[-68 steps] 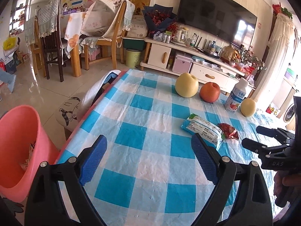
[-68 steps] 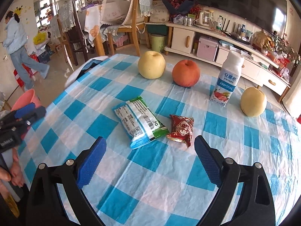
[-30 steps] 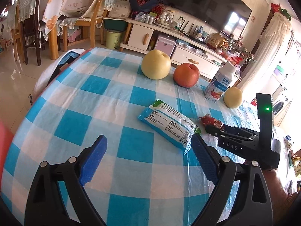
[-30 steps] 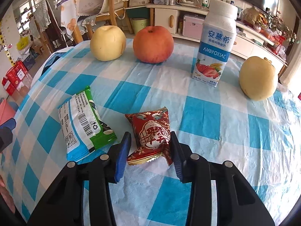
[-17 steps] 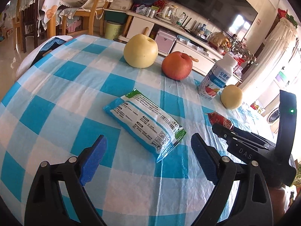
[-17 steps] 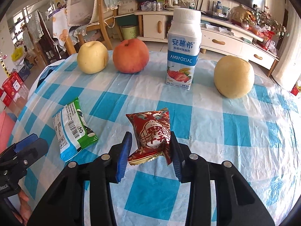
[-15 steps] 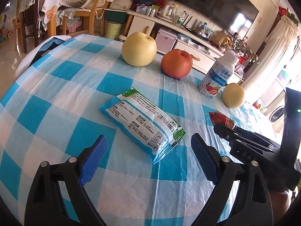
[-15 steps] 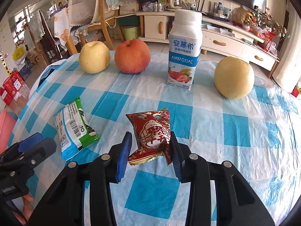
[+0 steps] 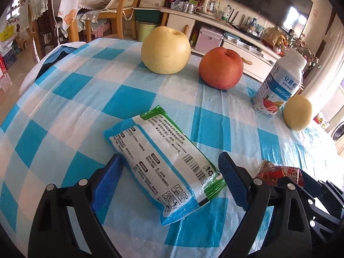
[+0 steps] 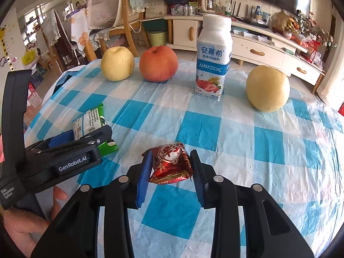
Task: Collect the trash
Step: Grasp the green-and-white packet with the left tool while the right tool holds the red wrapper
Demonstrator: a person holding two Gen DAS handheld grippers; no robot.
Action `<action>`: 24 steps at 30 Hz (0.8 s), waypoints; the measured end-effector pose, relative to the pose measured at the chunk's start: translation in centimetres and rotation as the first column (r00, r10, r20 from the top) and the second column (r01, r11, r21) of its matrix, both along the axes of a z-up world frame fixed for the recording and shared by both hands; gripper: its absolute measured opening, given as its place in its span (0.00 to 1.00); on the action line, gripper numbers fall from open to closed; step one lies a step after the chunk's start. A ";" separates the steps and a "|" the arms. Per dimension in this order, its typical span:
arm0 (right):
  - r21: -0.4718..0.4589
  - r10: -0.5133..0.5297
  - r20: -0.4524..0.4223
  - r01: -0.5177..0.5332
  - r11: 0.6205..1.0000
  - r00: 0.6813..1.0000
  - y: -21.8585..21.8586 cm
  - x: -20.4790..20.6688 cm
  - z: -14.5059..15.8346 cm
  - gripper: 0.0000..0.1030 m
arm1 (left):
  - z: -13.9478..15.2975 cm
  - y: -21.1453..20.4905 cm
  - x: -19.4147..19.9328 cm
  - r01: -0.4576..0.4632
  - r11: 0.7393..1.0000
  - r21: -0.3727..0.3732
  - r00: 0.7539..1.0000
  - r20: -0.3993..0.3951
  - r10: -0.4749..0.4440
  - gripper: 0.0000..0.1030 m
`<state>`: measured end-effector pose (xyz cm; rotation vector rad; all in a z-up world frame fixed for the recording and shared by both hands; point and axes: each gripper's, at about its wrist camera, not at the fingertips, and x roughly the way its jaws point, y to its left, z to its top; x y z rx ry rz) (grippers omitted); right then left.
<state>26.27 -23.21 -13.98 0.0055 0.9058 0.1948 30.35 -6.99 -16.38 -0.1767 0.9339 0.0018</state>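
- Right gripper (image 10: 171, 168): jaws narrow and closing, blue pads pressed on both sides of a small red snack packet (image 10: 171, 165); the packet bulges between them and looks lifted just off the cloth.
- Left gripper (image 9: 171, 179): jaws wide, one pad on each side of a blue, white and green wrapper (image 9: 160, 161). The wrapper lies flat on the cloth, printed back up, slantwise between the pads; whether the pads touch it I cannot tell.
- From the left wrist camera, the red packet (image 9: 277, 172) shows at lower right in the other gripper's black fingers, just beside the left gripper.
- From the right wrist camera, the left gripper (image 10: 82, 139) sits at left over the wrapper (image 10: 89, 122); a hand (image 10: 25, 225) grips its handle below.
- Table (image 10: 236, 139): blue-and-white checked plastic cloth.
- Far side, in a row: pale yellow pear (image 10: 117, 63), red apple (image 10: 158, 63), white yogurt bottle with strawberry label (image 10: 212, 58) upright, second yellow pear (image 10: 267, 88) at right. All well apart from both grippers.
- Beyond the table: chairs with draped cloths (image 10: 120, 15), low white cabinet (image 10: 247, 47), green bin (image 10: 158, 37).
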 end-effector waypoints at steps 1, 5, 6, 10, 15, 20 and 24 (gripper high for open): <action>-0.003 0.003 -0.006 -0.003 1.000 1.000 -0.1 0.0 -0.2 0.36 | 0.0 0.1 0.1 0.000 1.000 0.006 1.000 -0.003 0.000 0.88; 0.009 0.011 -0.041 -0.011 1.000 0.999 -0.5 0.1 -1.3 0.39 | 0.0 0.6 0.3 0.018 1.000 0.013 1.000 0.002 -0.018 0.85; 0.017 0.017 -0.050 -0.016 1.000 0.999 -0.6 0.1 -1.5 0.39 | 0.0 0.6 0.3 0.022 1.000 0.022 1.000 0.003 -0.022 0.84; 0.042 0.034 -0.078 -0.031 0.999 0.996 -0.6 0.2 -2.1 0.44 | -0.1 0.6 -0.2 0.038 0.998 0.047 0.999 0.015 -0.039 0.75; 0.041 0.051 -0.078 -0.048 0.998 0.996 -0.3 0.1 -2.2 0.55 | 0.1 1.6 -0.9 0.068 0.997 0.041 0.998 0.010 -0.068 0.57; 0.013 0.049 -0.068 -0.048 0.999 0.997 0.0 0.2 -2.4 0.63 | 0.1 2.1 -1.0 0.093 0.995 0.037 0.995 0.016 -0.093 0.55; -0.006 0.038 -0.055 -0.038 0.999 0.998 0.0 0.3 -2.6 0.64 | 0.1 1.9 -1.1 0.109 0.993 0.047 0.993 0.033 -0.110 0.52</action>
